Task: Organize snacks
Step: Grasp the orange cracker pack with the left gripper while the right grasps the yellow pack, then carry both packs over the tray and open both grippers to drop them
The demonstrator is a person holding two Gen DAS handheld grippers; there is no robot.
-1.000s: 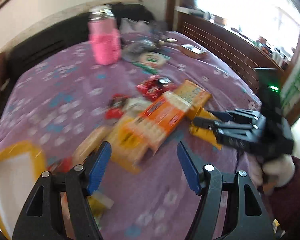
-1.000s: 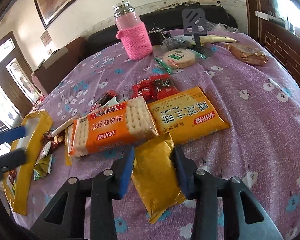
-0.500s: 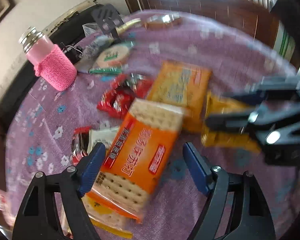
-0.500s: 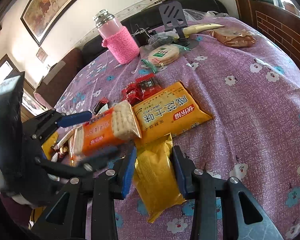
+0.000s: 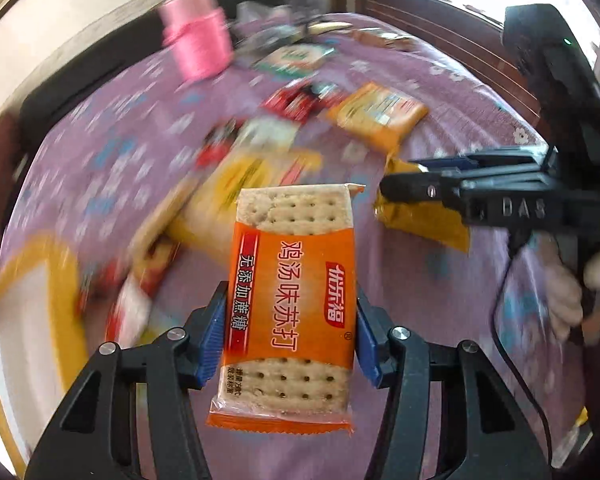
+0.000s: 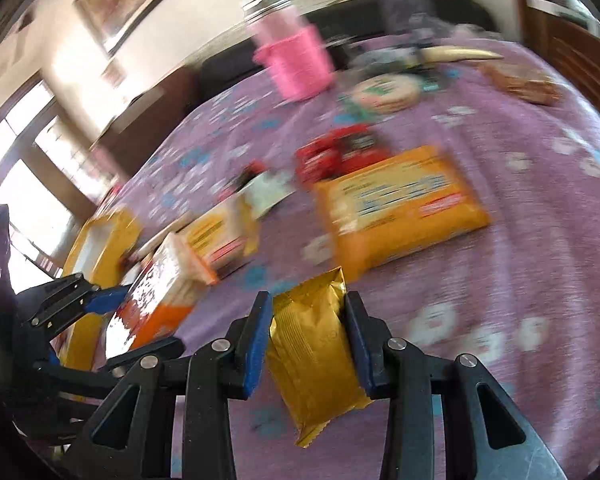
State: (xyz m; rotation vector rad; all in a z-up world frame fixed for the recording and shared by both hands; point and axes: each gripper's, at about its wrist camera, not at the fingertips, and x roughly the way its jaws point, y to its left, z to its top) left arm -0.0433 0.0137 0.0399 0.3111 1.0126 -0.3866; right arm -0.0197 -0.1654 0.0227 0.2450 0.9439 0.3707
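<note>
An orange cracker pack [image 5: 296, 240] stands upright between the blue pads of my left gripper [image 5: 290, 292]. Its jaws are closing and both pads press on the pack's sides, holding it above the purple flowered cloth [image 5: 100, 152]. In the right wrist view the same pack [image 6: 160, 288] shows at the left in my left gripper [image 6: 128, 324]. My right gripper [image 6: 307, 304] is shut on a gold foil packet [image 6: 312, 352], just above the cloth. From the left wrist view, my right gripper [image 5: 416, 176] holds the gold packet [image 5: 420, 216] at the right.
More snacks lie on the cloth: a large orange packet [image 6: 400, 208], red packets [image 6: 336, 152], a yellow cracker pack [image 6: 220, 240] and a round biscuit pack [image 6: 384, 92]. A pink-sleeved bottle [image 6: 292, 64] stands at the back. A yellow-rimmed white container [image 5: 32, 300] sits far left.
My left gripper came over the orange cracker pack, closed on it and raised it off the pile. The right gripper keeps its hold on the gold packet.
</note>
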